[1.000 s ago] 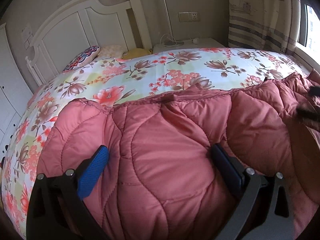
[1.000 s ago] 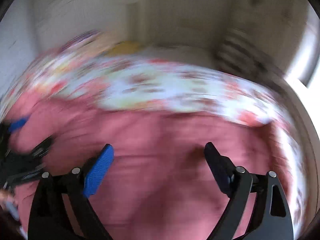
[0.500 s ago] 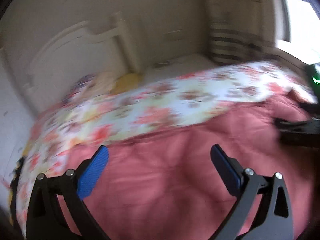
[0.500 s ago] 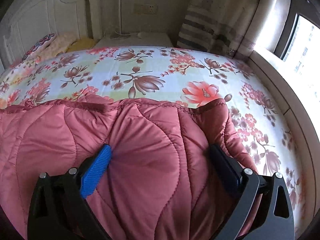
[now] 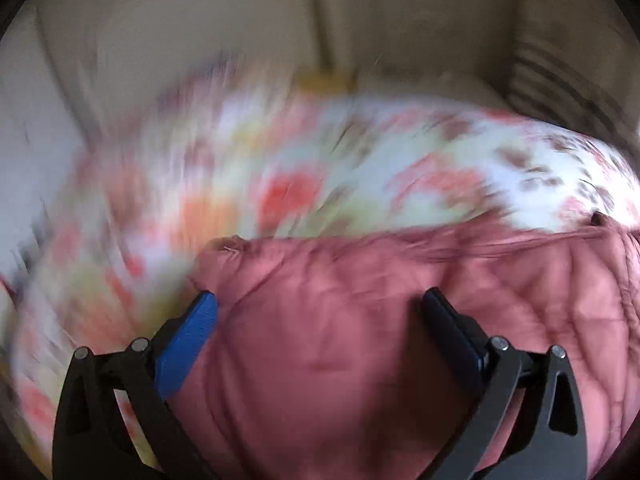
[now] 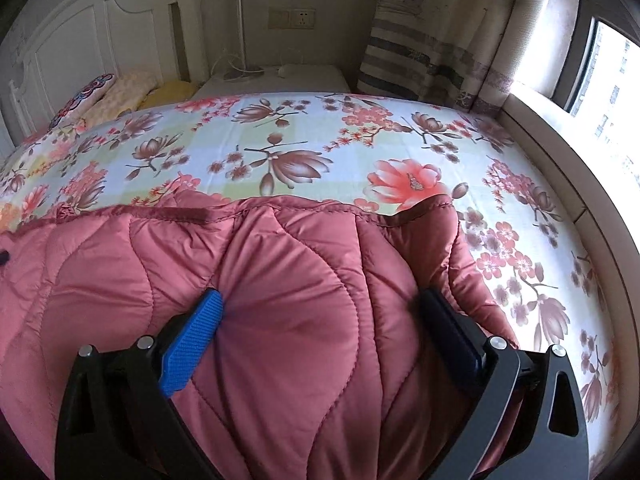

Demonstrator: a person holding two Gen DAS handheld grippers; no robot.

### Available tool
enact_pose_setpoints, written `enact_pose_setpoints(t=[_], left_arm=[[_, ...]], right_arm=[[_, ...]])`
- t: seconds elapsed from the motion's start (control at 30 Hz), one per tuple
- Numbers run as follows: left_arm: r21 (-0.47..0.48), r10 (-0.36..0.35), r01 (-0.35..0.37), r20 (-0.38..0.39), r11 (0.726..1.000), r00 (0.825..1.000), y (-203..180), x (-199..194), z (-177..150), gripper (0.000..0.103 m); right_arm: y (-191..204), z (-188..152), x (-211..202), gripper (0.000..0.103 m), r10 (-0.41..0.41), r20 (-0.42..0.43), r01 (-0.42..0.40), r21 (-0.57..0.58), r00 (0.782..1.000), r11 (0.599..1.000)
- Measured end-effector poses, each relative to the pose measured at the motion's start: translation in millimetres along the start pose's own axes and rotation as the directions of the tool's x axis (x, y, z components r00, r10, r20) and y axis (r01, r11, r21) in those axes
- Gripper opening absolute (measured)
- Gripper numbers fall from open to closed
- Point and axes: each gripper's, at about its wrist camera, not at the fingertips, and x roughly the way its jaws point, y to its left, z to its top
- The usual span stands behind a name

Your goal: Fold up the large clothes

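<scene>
- left wrist view: badly smeared, so i trust only the near field. left gripper (image 5: 316, 312) is spread wide, pads not pressing; the coat (image 5: 360, 320) bulges up between the fingers without being pinched. the coat's left end is just past the blue pad, its top hem running off to the right, with the floral bed (image 5: 280, 168) beyond it.
- right wrist view: sharp. right gripper (image 6: 320, 312) jaws have just been opening and now stand wide; a puffy quilted panel of the coat (image 6: 280, 280) sits between the pads, both tips dented into the fill, but i read that as resting, not a grip. the coat's right edge drops off just beside the dark pad onto the sheet. headboard (image 6: 80, 32), pillows (image 6: 120, 92) and curtain (image 6: 440, 32) are well apart from the work.
- handling, my judgement: padded, soft, springy, light for its bulk. the shell looks slick, so a pinch on a fat panel would likely slide off or grab only the top layer.
- where i'd take hold: the stitched hem or side edges, where it's thin and firm. i expect folds to spring back, so press them down.
</scene>
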Motion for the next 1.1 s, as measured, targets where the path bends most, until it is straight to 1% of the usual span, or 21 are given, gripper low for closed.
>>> enact_pose_setpoints(t=[0.03,0.07,0.1,0.23,0.3,0.37,0.4,0.43,0.5,0.53,0.57,0.6,0.63,0.73,0.8,0.9,0.97,1.0,1.03,1.07,1.1], left_arm=[[-0.101,-0.119,0.117,-0.014,0.988,0.993,22.3,8.5,-5.0,0.101],[-0.148,-0.149,0.148,0.0,0.978,0.989,31.6,8.8,-8.7,0.101],[-0.157,-0.148,0.148,0.014,0.976,0.989,33.6,6.9,-9.9,0.101],[-0.09,-0.054,0.058,0.037,0.994,0.998,15.9,1.3,-13.1,0.101],[-0.083,-0.044,0.047,0.037,0.995,0.998,15.7,2.1,-11.5,0.101],[-0.083,-0.041,0.044,0.037,0.996,0.998,15.1,1.7,-11.7,0.101],[-0.082,-0.04,0.043,0.038,0.996,0.998,15.0,1.6,-11.7,0.101],[-0.08,-0.035,0.038,0.041,0.996,0.999,14.4,-0.3,-12.9,0.101],[-0.074,-0.026,0.029,0.045,0.997,0.999,14.2,0.7,-12.4,0.101],[-0.074,-0.026,0.029,0.045,0.997,0.999,16.2,0.4,-11.7,0.101],[-0.076,-0.03,0.033,0.044,0.997,0.999,15.9,0.8,-11.4,0.101],[-0.079,-0.034,0.038,0.043,0.996,0.998,16.5,1.5,-11.0,0.101],[-0.084,-0.04,0.043,0.044,0.996,0.998,17.1,1.4,-11.0,0.101],[-0.098,-0.051,0.055,0.043,0.994,0.998,20.5,2.0,-11.6,0.101],[-0.099,-0.054,0.058,0.041,0.993,0.998,20.9,2.8,-11.1,0.101],[-0.098,-0.052,0.056,0.044,0.994,0.998,21.1,2.5,-11.2,0.101],[-0.1,-0.054,0.058,0.044,0.993,0.998,20.8,2.8,-11.4,0.101],[-0.099,-0.052,0.056,0.043,0.994,0.998,20.6,3.0,-11.4,0.101],[-0.098,-0.051,0.055,0.043,0.994,0.998,20.6,3.0,-11.5,0.101],[-0.097,-0.051,0.055,0.043,0.994,0.998,20.6,3.1,-11.5,0.101],[-0.095,-0.058,0.062,0.042,0.994,0.997,20.1,3.1,-11.5,0.101]], right_arm=[[0.5,-0.2,-0.5,0.096,-0.004,0.003,0.004,-0.003,1.0,1.0],[0.7,-0.3,-1.1,0.096,-0.005,0.004,0.005,-0.003,1.0,1.0],[0.4,-0.1,-1.4,0.096,-0.002,0.003,0.002,-0.001,1.0,1.0],[-4.1,3.6,-8.3,0.096,0.027,-0.01,-0.027,0.032,1.0,0.999],[7.1,5.8,-32.5,0.096,0.03,0.068,-0.032,0.027,0.997,0.999],[34.0,6.5,-61.1,0.096,0.11,0.163,-0.107,-0.029,0.981,0.994],[54.0,6.7,-71.2,0.096,0.144,0.181,-0.132,-0.077,0.973,0.988],[70.8,6.4,-76.3,0.096,0.169,0.182,-0.148,-0.123,0.969,0.981],[123.9,-0.3,-77.3,0.096,0.225,0.137,-0.179,-0.287,0.965,0.941],[144.6,-6.4,-70.1,0.096,0.226,0.103,-0.178,-0.347,0.969,0.921],[168.4,-18.9,-49.9,0.096,0.184,0.035,-0.154,-0.408,0.982,0.9],[175.2,-25.7,-39.8,0.098,0.172,0.019,-0.149,-0.417,0.985,0.897],[173.8,-27.4,-38.1,0.098,0.187,0.034,-0.158,-0.397,0.982,0.904],[153.4,-17.0,-40.6,0.098,0.252,-0.038,-0.251,-0.326,0.967,0.911],[129.7,-8.8,-50.4,0.098,0.273,-0.01,-0.264,-0.287,0.962,0.921],[71.4,3.7,-53.6,0.098,0.163,0.072,-0.149,-0.165,0.984,0.975],[19.0,6.8,-40.2,0.098,0.054,0.06,-0.051,-0.042,0.997,0.998],[1.5,5.4,-31.8,0.098,0.032,0.037,-0.032,-0.004,0.999,0.999],[-17.9,1.2,-20.7,0.098,0.047,0.009,-0.048,0.044,0.999,0.998],[-38.6,-4.5,-8.6,0.099,0.145,-0.01,-0.143,0.12,0.989,0.982],[-49.0,-7.3,-5.5,0.099,0.204,-0.001,-0.201,0.168,0.979,0.965]])
